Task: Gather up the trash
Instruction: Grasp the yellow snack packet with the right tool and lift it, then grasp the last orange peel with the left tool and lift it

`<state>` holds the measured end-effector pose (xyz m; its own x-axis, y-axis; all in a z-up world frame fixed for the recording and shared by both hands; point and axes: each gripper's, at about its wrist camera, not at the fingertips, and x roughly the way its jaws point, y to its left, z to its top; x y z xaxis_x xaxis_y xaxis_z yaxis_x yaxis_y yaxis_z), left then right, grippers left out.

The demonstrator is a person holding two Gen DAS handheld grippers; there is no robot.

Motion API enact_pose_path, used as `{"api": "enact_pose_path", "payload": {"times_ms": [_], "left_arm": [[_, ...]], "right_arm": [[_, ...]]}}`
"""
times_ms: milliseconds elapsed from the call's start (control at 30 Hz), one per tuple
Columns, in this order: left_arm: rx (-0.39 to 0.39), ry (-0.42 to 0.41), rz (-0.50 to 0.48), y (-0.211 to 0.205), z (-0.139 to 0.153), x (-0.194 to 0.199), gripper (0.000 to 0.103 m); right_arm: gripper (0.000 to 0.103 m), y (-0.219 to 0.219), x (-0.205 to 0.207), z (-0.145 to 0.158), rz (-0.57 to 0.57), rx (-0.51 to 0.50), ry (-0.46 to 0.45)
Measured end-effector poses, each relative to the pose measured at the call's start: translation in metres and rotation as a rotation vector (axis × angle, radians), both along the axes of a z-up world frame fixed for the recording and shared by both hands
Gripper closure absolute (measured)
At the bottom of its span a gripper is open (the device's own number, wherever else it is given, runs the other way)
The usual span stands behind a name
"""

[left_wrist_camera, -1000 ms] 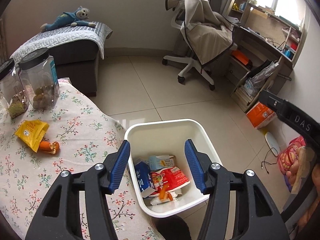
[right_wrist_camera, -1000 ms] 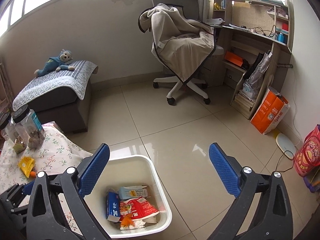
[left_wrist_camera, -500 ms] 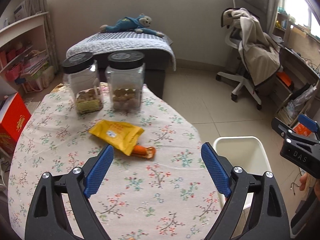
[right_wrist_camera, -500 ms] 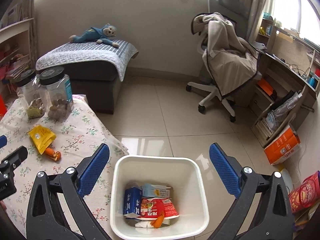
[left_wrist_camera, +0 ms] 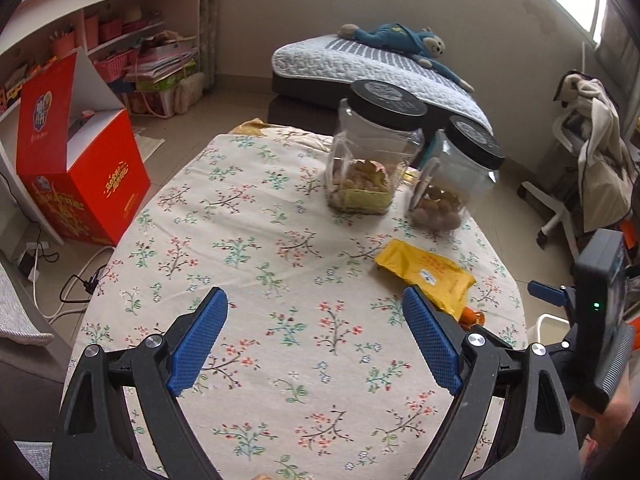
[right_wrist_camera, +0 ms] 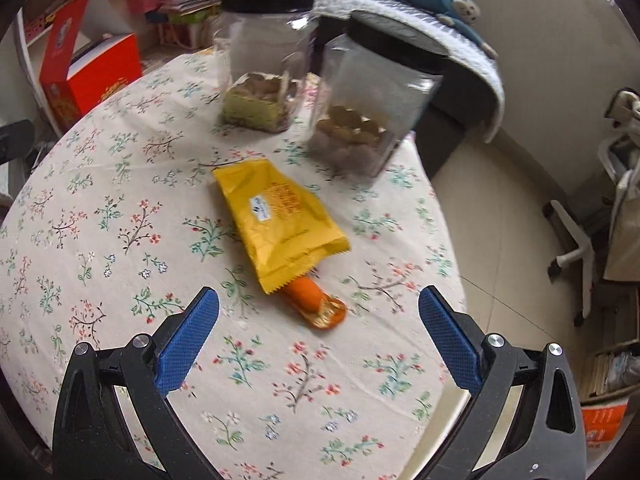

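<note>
A yellow snack wrapper [right_wrist_camera: 280, 224] lies on the floral tablecloth [right_wrist_camera: 100, 220], with an orange sausage-like piece [right_wrist_camera: 316, 306] sticking out from under its near end. My right gripper [right_wrist_camera: 318, 336] is open and empty, hovering just in front of that orange piece. The wrapper [left_wrist_camera: 428, 276] also shows in the left wrist view, to the right. My left gripper [left_wrist_camera: 316, 340] is open and empty above the middle of the table. The white bin's rim [left_wrist_camera: 550, 328] peeks out at the right edge, beside the right gripper's body [left_wrist_camera: 600, 308].
Two clear jars with black lids, one with cookies [right_wrist_camera: 264, 52] and one with round snacks [right_wrist_camera: 368, 100], stand behind the wrapper. A red box [left_wrist_camera: 80, 168] stands on the floor left of the table. A covered office chair [left_wrist_camera: 592, 160] is at the far right.
Both grippers have swung left from the bin to over the table. The right gripper now faces the yellow wrapper up close. The left gripper opened wide after the first frame.
</note>
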<state>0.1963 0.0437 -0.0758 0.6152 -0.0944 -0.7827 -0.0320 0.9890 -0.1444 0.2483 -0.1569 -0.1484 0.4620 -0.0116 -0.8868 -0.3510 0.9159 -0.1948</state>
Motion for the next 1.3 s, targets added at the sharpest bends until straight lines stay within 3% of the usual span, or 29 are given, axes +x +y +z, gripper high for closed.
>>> {"api": "enact_pose_path", "payload": {"times_ms": [200, 333, 367, 400, 433, 500, 567, 800, 933, 1033, 1167, 1300], "left_arm": [[-0.075, 0.059, 0.034, 0.031, -0.007, 0.008, 0.017], [-0.044, 0.057, 0.023, 0.032, -0.009, 0.009, 0.016], [-0.035, 0.056, 0.02, 0.032, -0.009, 0.008, 0.017], [-0.029, 0.056, 0.017, 0.031, -0.009, 0.009, 0.016], [-0.025, 0.057, 0.014, 0.031, -0.011, 0.009, 0.016], [-0.023, 0.062, 0.012, 0.031, -0.013, 0.011, 0.016], [-0.027, 0.064, 0.012, 0.03, -0.014, 0.012, 0.017], [-0.093, 0.074, -0.021, 0.003, -0.016, 0.022, 0.017], [-0.159, 0.136, -0.084, -0.039, -0.028, 0.032, 0.017], [-0.23, 0.206, -0.101, -0.072, -0.044, 0.038, 0.017], [-0.281, 0.303, -0.031, -0.114, -0.07, 0.044, 0.017], [-0.243, 0.359, 0.087, -0.146, -0.097, 0.049, 0.017]], "right_arm": [[0.007, 0.032, 0.05, -0.034, 0.034, -0.01, 0.1], [0.008, 0.042, 0.066, -0.054, 0.03, -0.018, 0.163], [0.016, 0.041, 0.068, -0.057, 0.023, -0.002, 0.179], [0.033, 0.039, 0.07, -0.058, 0.01, 0.045, 0.203], [0.041, 0.035, 0.071, -0.056, -0.009, 0.108, 0.223], [0.076, 0.028, 0.071, -0.049, -0.055, 0.151, 0.207], [0.09, 0.02, 0.066, -0.041, -0.086, 0.225, 0.203], [0.098, -0.017, 0.017, 0.018, -0.161, 0.279, 0.039], [0.098, -0.064, -0.016, 0.062, -0.26, 0.297, -0.069], [0.098, -0.097, -0.039, 0.085, -0.34, 0.379, -0.107], [0.098, -0.131, -0.076, 0.108, -0.405, 0.515, -0.149], [0.098, -0.157, -0.099, 0.11, -0.471, 0.62, -0.187]]}}
